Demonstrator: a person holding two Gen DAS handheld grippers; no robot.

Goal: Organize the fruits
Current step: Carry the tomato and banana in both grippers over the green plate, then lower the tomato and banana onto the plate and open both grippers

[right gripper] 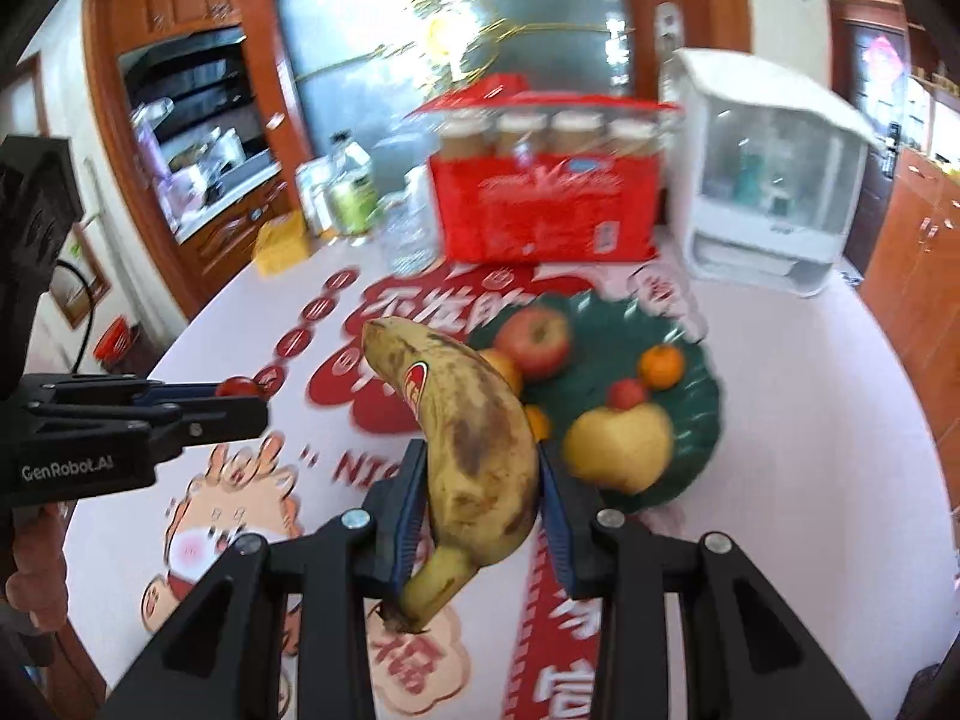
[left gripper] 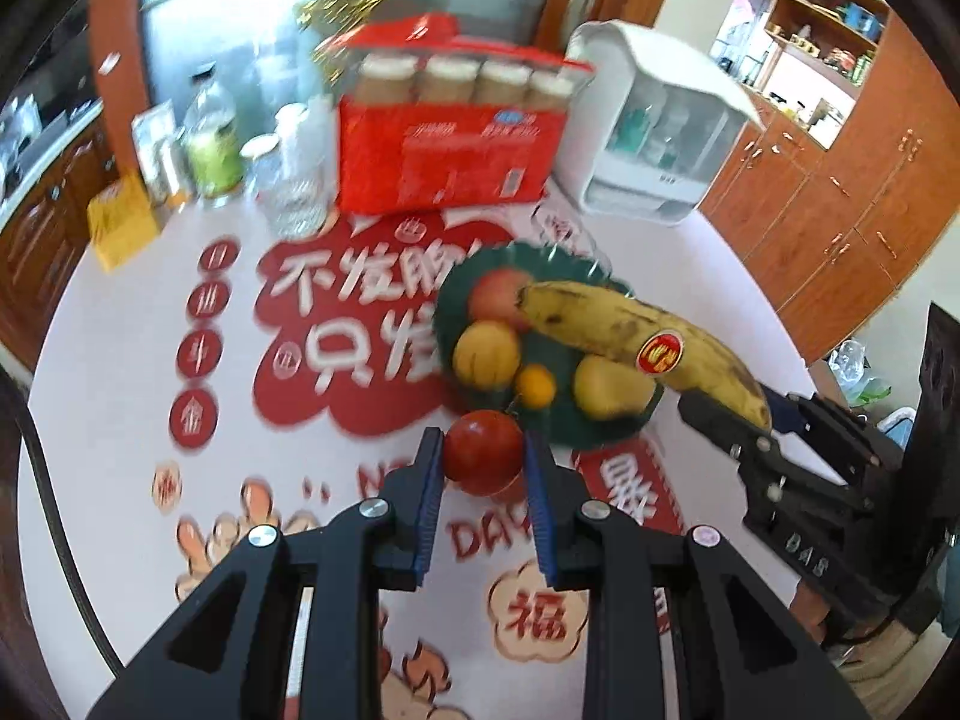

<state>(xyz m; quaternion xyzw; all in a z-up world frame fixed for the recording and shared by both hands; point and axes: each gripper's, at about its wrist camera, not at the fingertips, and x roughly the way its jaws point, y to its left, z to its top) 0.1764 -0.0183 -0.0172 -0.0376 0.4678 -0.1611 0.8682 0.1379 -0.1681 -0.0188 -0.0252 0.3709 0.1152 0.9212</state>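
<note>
the right hand-held gripper [right gripper: 480, 474] is clamped on a ripe yellow banana [right gripper: 474, 438], brown-spotted with a red oval sticker, stem at 6 o'clock, held above the green plate's [right gripper: 696, 420] 9 o'clock rim. the left hand-held gripper [left gripper: 485, 456] grips a glossy red tomato [left gripper: 483, 451] at the plate's 7 o'clock edge, over the counter [left gripper: 120, 456].

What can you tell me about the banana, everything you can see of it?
The banana is ripe yellow, heavily mottled with brown patches and dark specks, and carries a red oval sticker with a gold rim. The right gripper clamps it between blue-padded fingers near its stem end, with the stem pointing toward the camera and the tip reaching out over the green plate. Held up, it does not rest on the table; whether it touches the fruit beneath cannot be told.
</note>
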